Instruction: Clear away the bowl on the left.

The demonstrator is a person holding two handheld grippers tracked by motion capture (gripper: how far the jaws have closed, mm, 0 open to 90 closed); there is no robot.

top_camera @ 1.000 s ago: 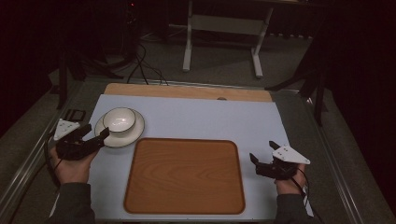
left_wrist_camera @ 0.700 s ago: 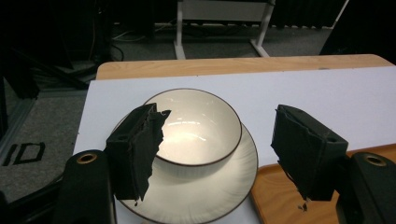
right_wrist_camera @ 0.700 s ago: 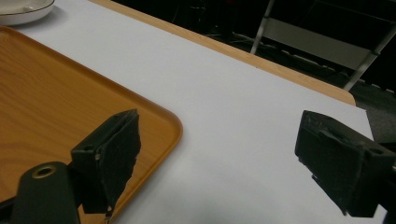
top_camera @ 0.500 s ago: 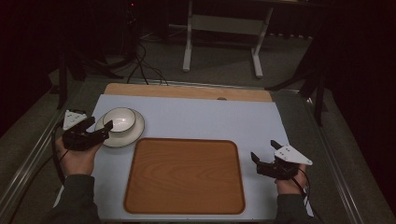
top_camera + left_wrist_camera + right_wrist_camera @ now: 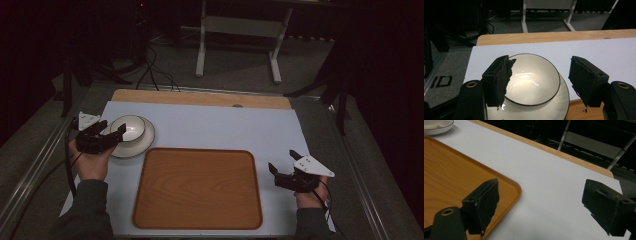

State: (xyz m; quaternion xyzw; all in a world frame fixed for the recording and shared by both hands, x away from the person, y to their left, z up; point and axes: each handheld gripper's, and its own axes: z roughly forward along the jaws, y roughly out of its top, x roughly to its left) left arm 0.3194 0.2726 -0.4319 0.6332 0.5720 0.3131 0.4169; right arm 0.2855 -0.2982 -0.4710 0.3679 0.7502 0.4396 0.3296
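Nearest in high view: person's forearms enter from bottom edge. Right tongs (image 5: 282, 167) sit low on the surface (image 5: 215, 125), just beside right edge of wooden tray (image 5: 197, 187), jaws spread wide, nothing btwn them. Right gripper view confirms: both black jaws well apart, left jaw over tray's rounded corner (image 5: 509, 187), right jaw over bare white surface. That view also catches a sliver of the plate rim (image 5: 436, 127) at top left, far off; high view doesn't give the tray's raised lip this clearly.

Tray is empty, wood-grain, long axis runs left-right across the surface, lying flat.

Farther up, left side: left tongs (image 5: 112, 132) at the bowl (image 5: 127, 128), jaws released, wide. Left gripper view shows detail the high view lacks: jaws (image 5: 539, 82) straddle the bowl, left jaw overlapping its rim on one side, right jaw standing clear of the rim on the other; contact on the left can't tell. No clamp on it.

Bowl is white w/ dark rim line, upright, mouth up, empty, glare spots inside. It sits in a white plate (image 5: 142, 145) w/ ribbed edge; plate rests on the surface, just beside tray's top-left corner, touching or not can't tell. Bowl round, no long axis.

Beyond: bare wood strip (image 5: 200, 98) at the surface's far edge, then floor w/ cables (image 5: 155, 75) and white stand legs (image 5: 235, 45).
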